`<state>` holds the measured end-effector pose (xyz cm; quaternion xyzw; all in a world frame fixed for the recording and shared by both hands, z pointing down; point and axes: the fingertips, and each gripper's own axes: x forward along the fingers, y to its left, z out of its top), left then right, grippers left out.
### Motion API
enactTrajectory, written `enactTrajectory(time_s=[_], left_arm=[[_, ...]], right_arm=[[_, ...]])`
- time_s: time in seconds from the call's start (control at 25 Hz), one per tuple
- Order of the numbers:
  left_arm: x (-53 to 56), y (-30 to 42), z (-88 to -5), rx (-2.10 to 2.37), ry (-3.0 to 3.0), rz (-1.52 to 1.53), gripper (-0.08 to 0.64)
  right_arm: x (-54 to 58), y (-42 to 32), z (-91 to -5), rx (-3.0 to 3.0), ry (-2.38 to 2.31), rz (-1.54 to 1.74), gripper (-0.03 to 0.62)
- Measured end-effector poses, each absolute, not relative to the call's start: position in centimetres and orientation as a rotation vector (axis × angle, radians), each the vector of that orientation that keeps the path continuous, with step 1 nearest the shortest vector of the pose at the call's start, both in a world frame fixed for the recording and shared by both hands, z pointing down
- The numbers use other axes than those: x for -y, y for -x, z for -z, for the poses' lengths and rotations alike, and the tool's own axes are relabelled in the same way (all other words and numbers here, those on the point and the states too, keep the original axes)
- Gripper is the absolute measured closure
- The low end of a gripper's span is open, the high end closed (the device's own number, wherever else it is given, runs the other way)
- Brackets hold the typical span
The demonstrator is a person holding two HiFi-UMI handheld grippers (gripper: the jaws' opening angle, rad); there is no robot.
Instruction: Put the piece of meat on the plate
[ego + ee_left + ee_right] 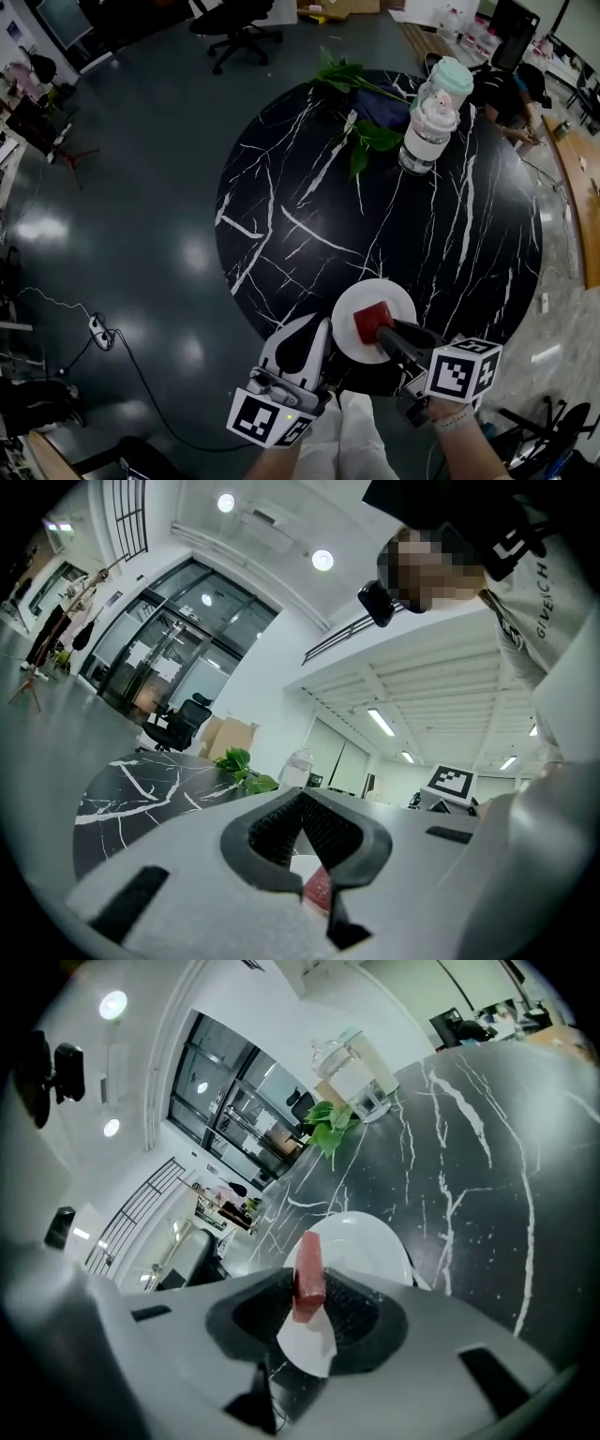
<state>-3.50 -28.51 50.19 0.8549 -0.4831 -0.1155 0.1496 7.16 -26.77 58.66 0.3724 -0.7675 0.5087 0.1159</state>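
A red block of meat (370, 322) hangs just over the white plate (352, 314) at the near edge of the black marble table (309, 206); whether it touches the plate I cannot tell. My right gripper (381, 338) is shut on it. In the right gripper view the meat (309, 1277) stands upright between the pads, with the plate (370, 1241) behind and below it. My left gripper (317, 328) rests beside the plate's left rim with its jaw tips together and nothing in them. In the left gripper view, the meat (320, 889) shows through the left gripper (302, 803).
At the table's far side stand a clear bottle with a teal lid (434, 112), green leaves (364, 136) and a dark cloth (382, 108). An office chair (234, 28) and a seated person (511, 94) are beyond. A cable (103, 333) lies on the floor at left.
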Motion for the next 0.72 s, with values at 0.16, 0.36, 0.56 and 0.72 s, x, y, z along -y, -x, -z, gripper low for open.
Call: enactTrajectory(time_s=[0.16, 0.36, 0.56, 0.72], left_arm=[[28.34, 3.87, -50.04, 1.397, -2.449, 0.341, 0.552], [28.42, 4.15, -49.92, 1.409, -2.445, 0.355, 0.552], [28.50, 4.25, -49.84, 1.407, -2.448, 0.366, 0.552], [28.62, 4.13, -49.86, 1.408, -2.450, 0.367, 0.552]], right_arm=[[26.92, -7.12, -58.39, 2.261, -1.106, -1.325, 0.503], [27.26, -7.35, -58.61, 2.253, -1.121, -1.198, 0.488], [27.00, -7.54, -59.21, 2.230, -1.128, -1.089, 0.437], [27.18, -7.74, -58.99, 2.242, -1.154, -1.054, 0.417]])
